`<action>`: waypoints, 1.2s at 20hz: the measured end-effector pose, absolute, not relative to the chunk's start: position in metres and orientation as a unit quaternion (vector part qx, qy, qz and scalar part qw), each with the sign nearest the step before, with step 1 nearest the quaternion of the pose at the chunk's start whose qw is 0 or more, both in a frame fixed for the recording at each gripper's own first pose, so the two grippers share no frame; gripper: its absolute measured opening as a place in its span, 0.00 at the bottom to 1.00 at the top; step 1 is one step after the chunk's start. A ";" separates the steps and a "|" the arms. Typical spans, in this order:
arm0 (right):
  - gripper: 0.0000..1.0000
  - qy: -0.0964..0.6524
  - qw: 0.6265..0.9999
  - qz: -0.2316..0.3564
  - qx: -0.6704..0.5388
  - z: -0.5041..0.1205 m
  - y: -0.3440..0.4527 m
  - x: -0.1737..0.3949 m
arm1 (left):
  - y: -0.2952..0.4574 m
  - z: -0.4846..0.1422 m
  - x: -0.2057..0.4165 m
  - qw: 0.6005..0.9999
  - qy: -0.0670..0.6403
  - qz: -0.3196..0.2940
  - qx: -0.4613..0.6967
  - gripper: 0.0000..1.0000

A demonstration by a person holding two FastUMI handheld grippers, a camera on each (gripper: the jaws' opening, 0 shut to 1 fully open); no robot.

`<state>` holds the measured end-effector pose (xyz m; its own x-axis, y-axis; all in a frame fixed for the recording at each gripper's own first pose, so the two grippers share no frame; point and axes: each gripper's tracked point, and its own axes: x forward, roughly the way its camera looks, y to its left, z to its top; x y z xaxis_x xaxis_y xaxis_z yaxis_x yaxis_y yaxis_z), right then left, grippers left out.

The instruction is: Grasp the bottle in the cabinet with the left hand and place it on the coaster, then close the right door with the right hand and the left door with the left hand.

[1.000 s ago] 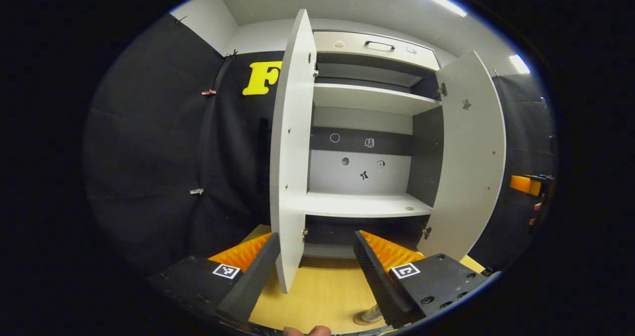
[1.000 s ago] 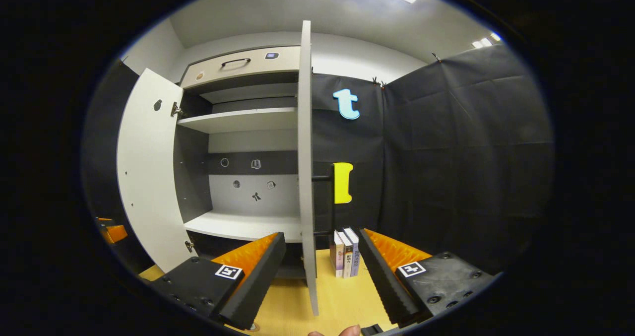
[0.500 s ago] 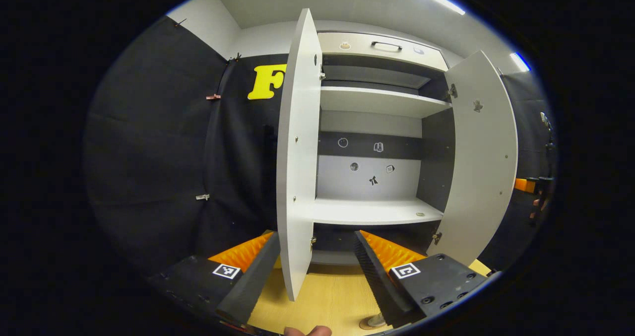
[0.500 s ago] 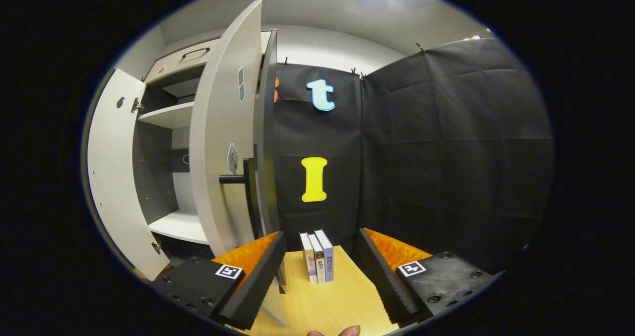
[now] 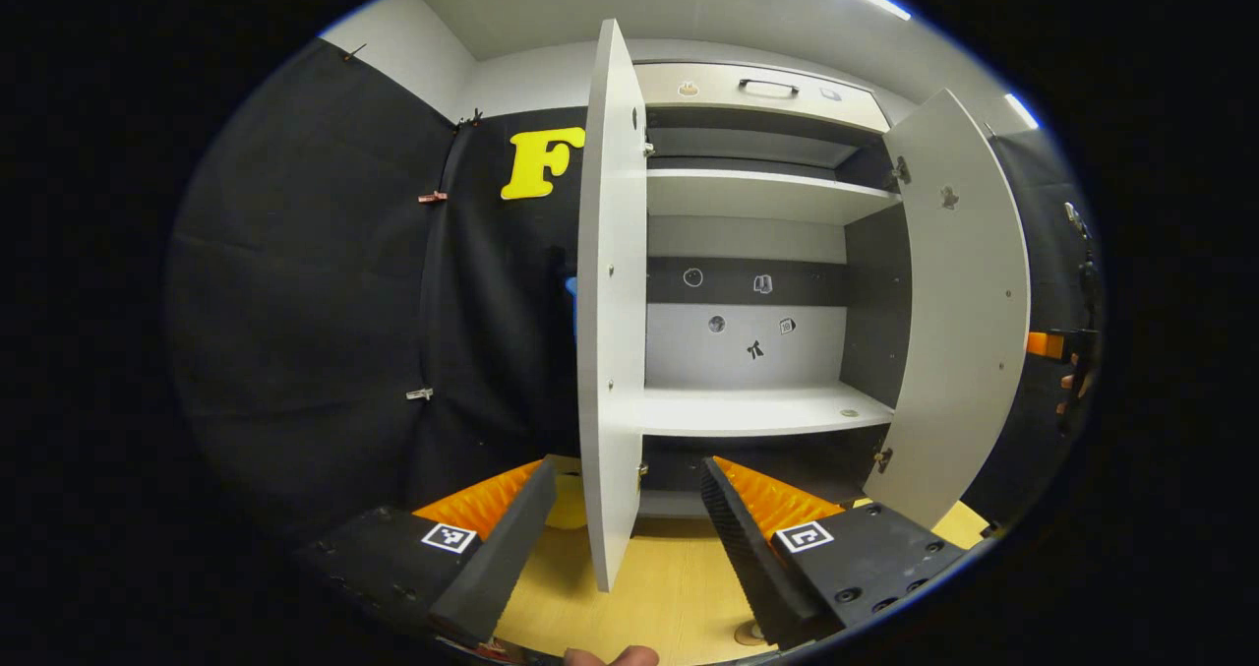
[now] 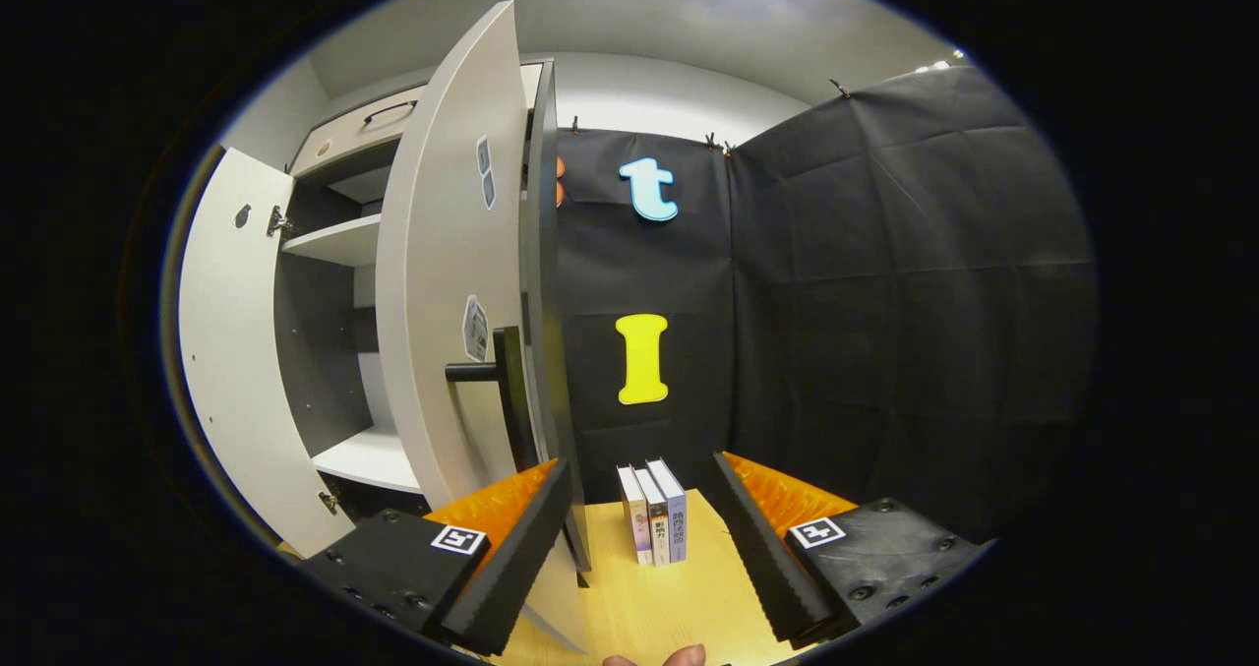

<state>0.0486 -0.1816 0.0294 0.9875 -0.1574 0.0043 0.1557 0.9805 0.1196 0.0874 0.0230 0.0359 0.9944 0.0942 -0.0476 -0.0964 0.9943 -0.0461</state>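
Note:
In the left gripper view the cabinet [image 5: 757, 410] stands open with bare shelves. Its left door [image 5: 610, 302] is edge-on, its lower edge in the gap of my open left gripper [image 5: 625, 474], touching neither finger. The right door [image 5: 959, 292] hangs partly open. A tan coaster's rim [image 5: 749, 634] peeks out beside my finger at the bottom. In the right gripper view my open right gripper [image 6: 639, 469] sits by the outer face of the right door [image 6: 443, 272], below its black handle [image 6: 497, 376]. Its left finger [image 6: 511, 558] is close to the door's lower edge.
Three books [image 6: 654, 514] stand upright on the wooden table [image 6: 659, 607] ahead of the right gripper. The left door [image 6: 231, 351] stands wide open at the far side. A yellow object [image 5: 569, 504] lies low behind the left door. The other gripper and a hand [image 5: 1057, 351] are at the far right.
My right gripper has swung round from the right door's edge to its outer face, and the door has turned partway inward. The left gripper drifted slightly, keeping the left door between its fingers.

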 end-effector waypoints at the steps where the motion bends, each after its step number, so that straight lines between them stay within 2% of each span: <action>1: 0.96 -0.008 0.995 -0.080 0.062 0.029 -0.177 0.048 | 0.027 0.036 0.078 0.998 0.024 0.048 -0.024 0.95; 9: 0.96 -0.010 0.998 -0.013 0.066 0.030 -0.102 0.046 | 0.039 0.033 0.066 0.997 0.028 0.061 -0.024 0.95; 17: 0.96 -0.009 0.995 0.060 0.074 0.035 -0.027 0.067 | 0.057 0.027 0.062 0.996 0.034 0.074 -0.029 0.95; 24: 0.96 -0.007 0.993 0.088 0.079 0.035 0.014 0.096 | 0.073 0.025 0.069 0.995 0.034 0.091 -0.031 0.95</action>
<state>0.0956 0.0142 0.0348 0.9843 0.1745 0.0277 -0.1766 0.9719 0.1557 0.0692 0.0734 0.0248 0.9811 0.1793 -0.0733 -0.1835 0.9814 -0.0559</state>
